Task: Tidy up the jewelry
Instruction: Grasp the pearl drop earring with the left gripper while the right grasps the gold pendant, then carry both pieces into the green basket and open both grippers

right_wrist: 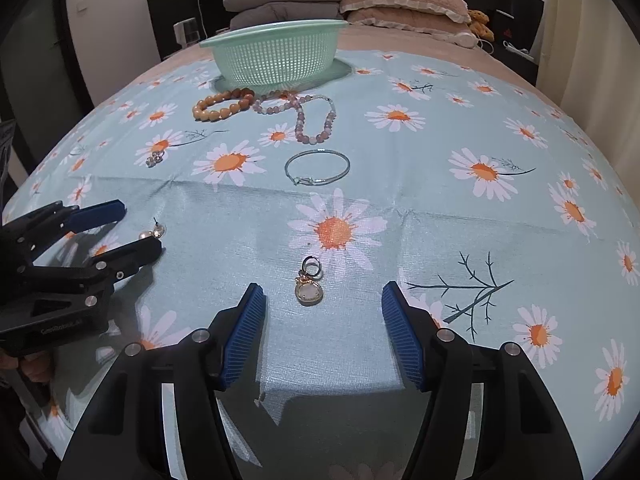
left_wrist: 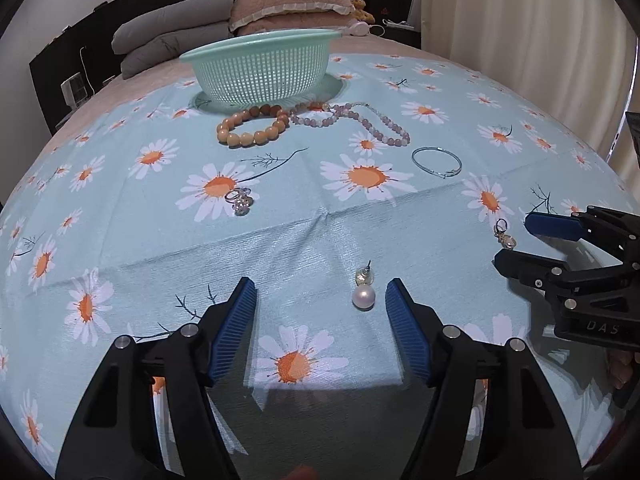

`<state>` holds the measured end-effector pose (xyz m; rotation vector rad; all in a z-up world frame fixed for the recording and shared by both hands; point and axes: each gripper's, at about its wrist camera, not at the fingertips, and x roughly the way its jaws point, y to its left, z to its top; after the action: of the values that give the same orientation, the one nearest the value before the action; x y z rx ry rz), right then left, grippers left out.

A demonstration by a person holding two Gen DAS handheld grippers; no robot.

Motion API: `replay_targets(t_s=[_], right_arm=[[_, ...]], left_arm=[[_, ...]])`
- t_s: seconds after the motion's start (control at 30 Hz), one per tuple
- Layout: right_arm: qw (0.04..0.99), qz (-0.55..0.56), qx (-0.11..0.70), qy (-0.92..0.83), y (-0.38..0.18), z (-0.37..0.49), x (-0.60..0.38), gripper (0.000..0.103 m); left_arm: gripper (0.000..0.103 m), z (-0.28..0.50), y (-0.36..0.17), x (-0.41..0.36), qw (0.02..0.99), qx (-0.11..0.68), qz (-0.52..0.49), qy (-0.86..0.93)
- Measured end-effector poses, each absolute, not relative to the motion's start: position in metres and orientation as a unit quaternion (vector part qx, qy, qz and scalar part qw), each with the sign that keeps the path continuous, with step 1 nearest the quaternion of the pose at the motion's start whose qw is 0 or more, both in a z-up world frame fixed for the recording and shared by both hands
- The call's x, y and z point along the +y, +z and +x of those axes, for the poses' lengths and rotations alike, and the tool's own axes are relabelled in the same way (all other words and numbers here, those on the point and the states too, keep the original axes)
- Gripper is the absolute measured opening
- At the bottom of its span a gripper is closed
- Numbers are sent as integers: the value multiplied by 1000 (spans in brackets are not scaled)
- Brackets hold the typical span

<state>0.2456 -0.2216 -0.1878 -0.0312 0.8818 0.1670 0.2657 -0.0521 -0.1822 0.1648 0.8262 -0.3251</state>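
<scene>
A pearl stud earring [left_wrist: 363, 294] lies on the daisy cloth just ahead of my left gripper [left_wrist: 321, 288], which is open and empty; the earring also shows in the right wrist view [right_wrist: 152, 233]. A gold drop earring [right_wrist: 309, 286] lies just ahead of my right gripper [right_wrist: 322, 292], also open and empty; it also shows in the left wrist view [left_wrist: 505, 234]. A green mesh basket [left_wrist: 258, 68] stands at the far side. In front of it lie an orange bead bracelet [left_wrist: 254, 126], a pink bead necklace [left_wrist: 360, 120], a thin silver bangle [left_wrist: 437, 162] and a crystal earring [left_wrist: 240, 200].
The cloth covers a bed with grey and pink pillows [left_wrist: 280, 4] at the head. A dark headboard [left_wrist: 56, 68] and curtains [left_wrist: 520, 32] stand behind. Each gripper appears in the other's view, side by side at the near edge.
</scene>
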Motion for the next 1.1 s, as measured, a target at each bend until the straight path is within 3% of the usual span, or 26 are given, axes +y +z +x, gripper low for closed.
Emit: replay_targets(t_s=[0.07, 0.17, 0.23, 0.3, 0.33, 0.43, 0.8, 1.1], right_arm=[[904, -16, 420, 81, -189, 244, -221, 57], [907, -11, 414, 84, -189, 243, -223, 38], [906, -7, 415, 89, -188, 244, -224, 30], [905, -9, 415, 90, -188, 244, -224, 17], [906, -11, 414, 89, -188, 243, -223, 14], [908, -26, 410, 84, -189, 241, -219, 13], [911, -11, 404, 81, -180, 231, -224, 13], [925, -3, 371, 80, -141, 227, -233, 13]], left_arm=[[68, 266, -183, -52, 900, 398, 80, -159], [59, 265, -183, -51, 902, 395, 78, -157], [43, 264, -182, -51, 903, 392, 78, -160], [34, 264, -182, -51, 901, 393, 79, -164], [24, 264, -183, -51, 900, 394, 79, -169], [11, 261, -184, -58, 896, 394, 100, -178], [11, 254, -177, -51, 897, 392, 101, -179], [11, 258, -147, -32, 907, 379, 71, -172]])
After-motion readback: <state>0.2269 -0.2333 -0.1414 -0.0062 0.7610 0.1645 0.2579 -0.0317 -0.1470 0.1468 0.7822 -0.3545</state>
